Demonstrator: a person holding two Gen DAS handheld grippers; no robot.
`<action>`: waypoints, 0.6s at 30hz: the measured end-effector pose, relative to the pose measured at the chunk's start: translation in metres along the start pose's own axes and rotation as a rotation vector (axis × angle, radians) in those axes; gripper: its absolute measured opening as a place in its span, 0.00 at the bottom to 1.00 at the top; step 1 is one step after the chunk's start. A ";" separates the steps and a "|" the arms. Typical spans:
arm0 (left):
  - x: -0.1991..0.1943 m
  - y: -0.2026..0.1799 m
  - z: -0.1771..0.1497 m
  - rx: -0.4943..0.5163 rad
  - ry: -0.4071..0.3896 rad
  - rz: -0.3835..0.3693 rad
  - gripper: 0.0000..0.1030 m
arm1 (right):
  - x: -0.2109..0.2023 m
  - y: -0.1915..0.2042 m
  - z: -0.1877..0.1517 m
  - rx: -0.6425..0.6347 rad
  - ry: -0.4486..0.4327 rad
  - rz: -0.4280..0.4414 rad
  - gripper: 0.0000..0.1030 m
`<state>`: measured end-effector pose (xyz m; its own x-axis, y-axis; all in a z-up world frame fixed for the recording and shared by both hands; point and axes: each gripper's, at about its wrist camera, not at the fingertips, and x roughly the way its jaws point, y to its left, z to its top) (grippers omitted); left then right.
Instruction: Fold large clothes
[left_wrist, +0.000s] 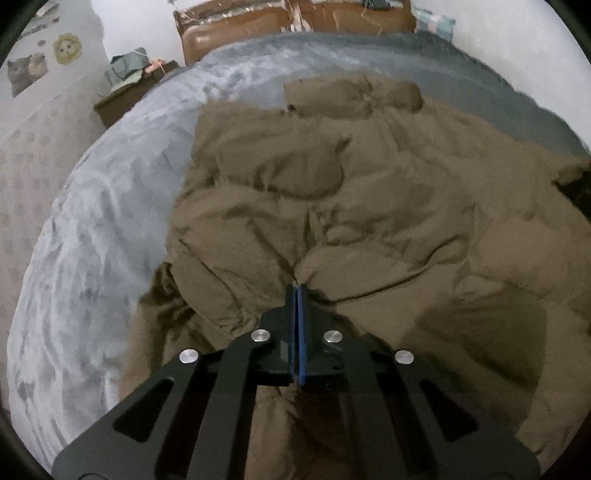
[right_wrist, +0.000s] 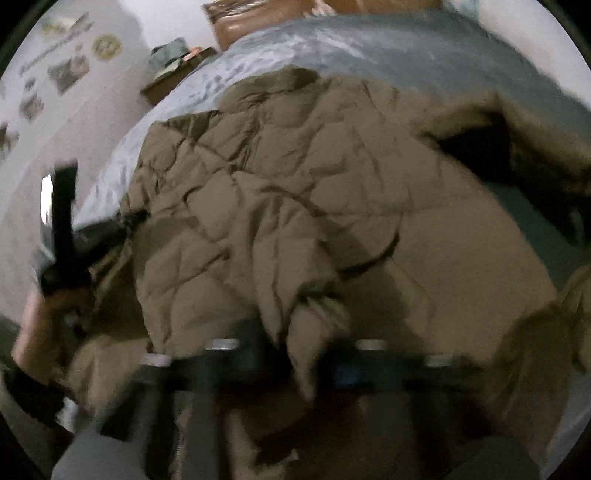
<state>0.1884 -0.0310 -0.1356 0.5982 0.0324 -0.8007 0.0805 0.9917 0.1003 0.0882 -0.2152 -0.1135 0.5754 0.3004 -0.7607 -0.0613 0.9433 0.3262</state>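
A large olive-brown quilted jacket (left_wrist: 332, 206) lies spread and rumpled on a grey bed (left_wrist: 92, 240). My left gripper (left_wrist: 297, 290) is shut, its blue-lined pads pinching a fold of the jacket near its near edge. In the right wrist view the jacket (right_wrist: 295, 192) fills the middle, and a fold of it hangs between the fingers of my right gripper (right_wrist: 299, 354). That view is blurred and the fingers are spread wide either side of the cloth, so its grip is unclear. The left gripper's body (right_wrist: 64, 221) and the hand holding it show at the left edge.
A brown headboard (left_wrist: 295, 29) stands at the far end of the bed. A dark nightstand (left_wrist: 129, 96) with folded cloth on it sits at the far left by the wall. Pictures hang on the left wall (left_wrist: 44, 62). Grey blanket shows to the left of the jacket.
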 end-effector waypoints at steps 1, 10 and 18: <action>-0.008 0.005 0.002 -0.009 -0.017 -0.002 0.00 | -0.003 0.007 0.001 -0.040 -0.021 -0.012 0.14; -0.088 0.051 0.018 -0.135 -0.216 0.040 0.00 | -0.036 0.055 0.056 -0.260 -0.240 -0.135 0.13; -0.076 0.058 0.061 -0.123 -0.293 0.140 0.00 | -0.016 0.060 0.149 -0.355 -0.345 -0.251 0.13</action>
<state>0.1965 0.0162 -0.0328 0.8017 0.1500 -0.5787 -0.1050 0.9883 0.1107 0.1970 -0.1846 0.0020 0.8378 0.0530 -0.5435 -0.1247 0.9875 -0.0960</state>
